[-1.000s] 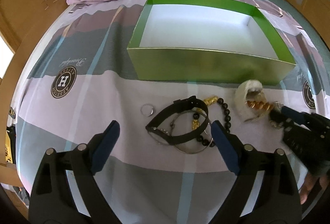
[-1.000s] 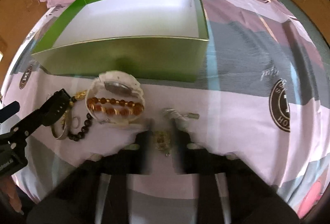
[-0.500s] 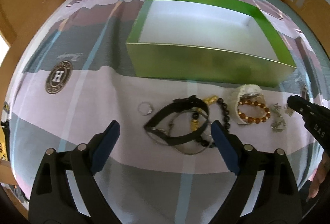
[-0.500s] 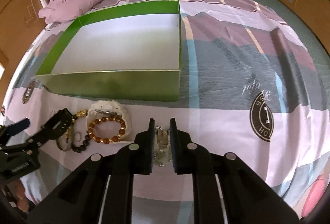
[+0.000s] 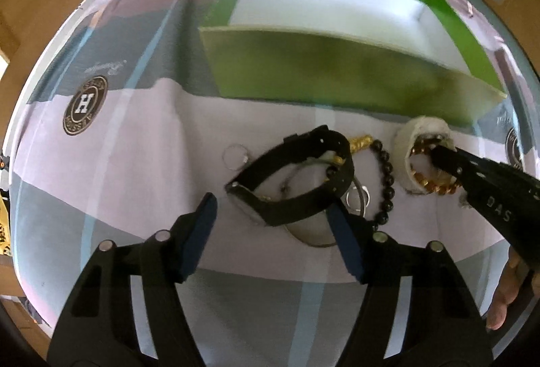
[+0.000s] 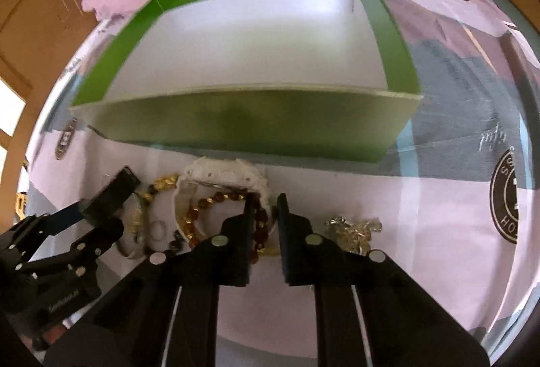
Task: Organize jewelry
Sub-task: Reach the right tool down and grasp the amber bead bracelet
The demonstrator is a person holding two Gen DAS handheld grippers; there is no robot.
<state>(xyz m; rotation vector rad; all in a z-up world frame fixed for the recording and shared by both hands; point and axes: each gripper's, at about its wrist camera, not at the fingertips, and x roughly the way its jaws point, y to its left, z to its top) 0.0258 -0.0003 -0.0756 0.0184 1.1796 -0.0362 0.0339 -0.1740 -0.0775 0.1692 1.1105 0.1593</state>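
Left tool (image 5: 273,225) stands wide open over the black watch (image 5: 297,178), one blue pad on each side of the strap loop, gripping nothing. That watch lies on the bed sheet (image 5: 141,137) with its long axis running from near-left to far-right, buckle end toward the green box (image 5: 337,73). Right tool (image 6: 265,215) is nearly closed, with a narrow gap between its tips; its left tip sits inside the amber bead bracelet (image 6: 216,201), which lies within the white watch (image 6: 226,174). Whether it pinches the beads cannot be told. A black bead string (image 5: 388,178), a thin ring (image 5: 234,157) and a pale chain heap (image 6: 354,230) lie alongside. The box's near wall stands just beyond the jewelry; its white floor is bare. Open sheet lies to the right of the chain heap.
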